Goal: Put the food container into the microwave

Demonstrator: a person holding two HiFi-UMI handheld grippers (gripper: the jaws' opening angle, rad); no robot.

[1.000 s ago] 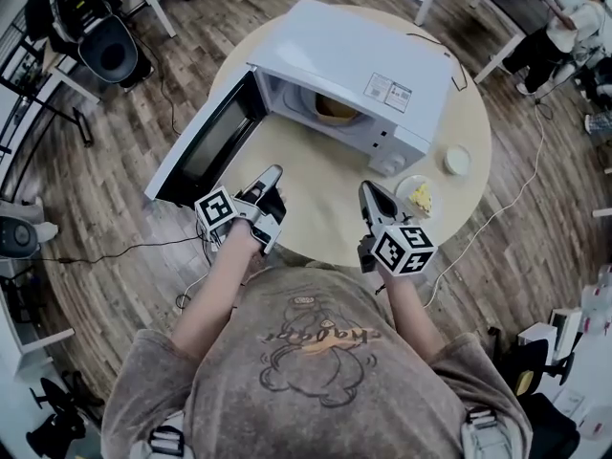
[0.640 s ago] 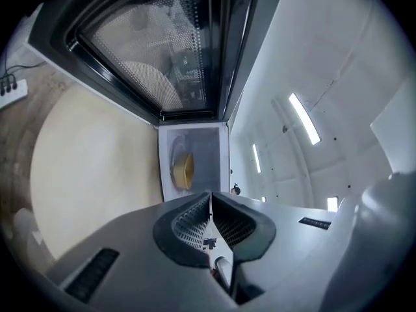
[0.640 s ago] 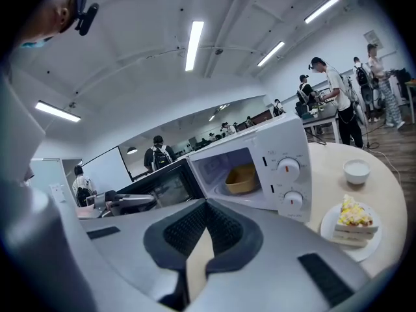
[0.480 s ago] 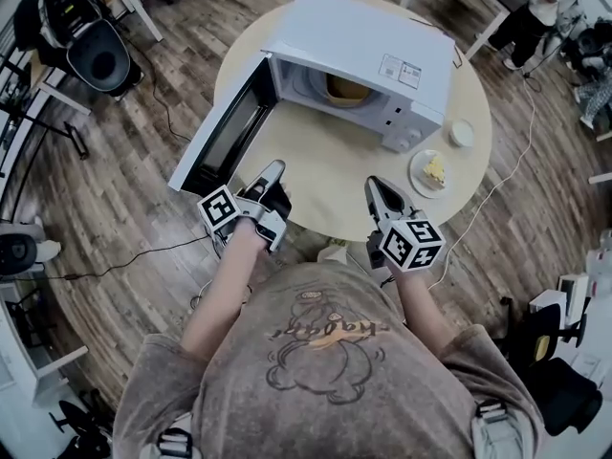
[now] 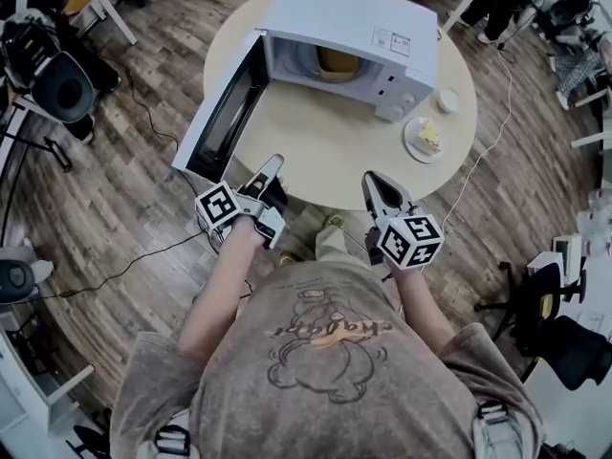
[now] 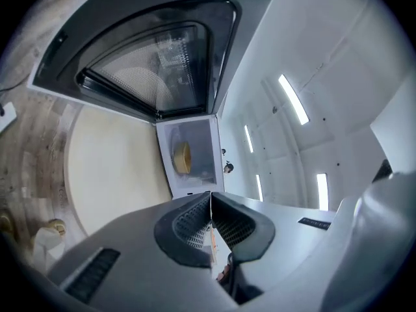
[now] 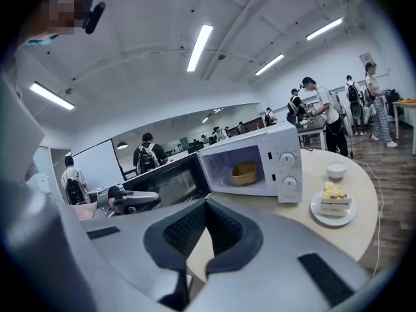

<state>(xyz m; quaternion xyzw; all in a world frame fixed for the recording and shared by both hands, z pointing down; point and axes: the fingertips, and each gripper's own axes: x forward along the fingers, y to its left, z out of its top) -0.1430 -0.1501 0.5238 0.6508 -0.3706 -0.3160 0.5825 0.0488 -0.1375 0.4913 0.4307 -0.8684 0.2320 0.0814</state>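
Note:
The white microwave [image 5: 354, 22] stands on the round beige table [image 5: 354, 161] with its door [image 5: 225, 113] swung wide open to the left. A tan food container [image 5: 337, 62] sits inside the cavity, also seen in the left gripper view [image 6: 181, 157] and the right gripper view [image 7: 244, 172]. My left gripper [image 5: 273, 165] is shut and empty, held off the table's near edge below the door. My right gripper [image 5: 369, 180] is also shut with nothing in it, just short of the table's near rim. Both point toward the microwave, well apart from it.
A plate with a cake slice [image 5: 424, 138] and a small white bowl [image 5: 447, 99] sit right of the microwave. Cables run over the wooden floor [image 5: 115, 208]. A dark chair [image 5: 62, 84] stands far left; people stand at tables in the background [image 7: 322, 112].
Both grippers have drawn back from the table toward the person, and the microwave looks farther away. The container stays in the cavity and the door stays open.

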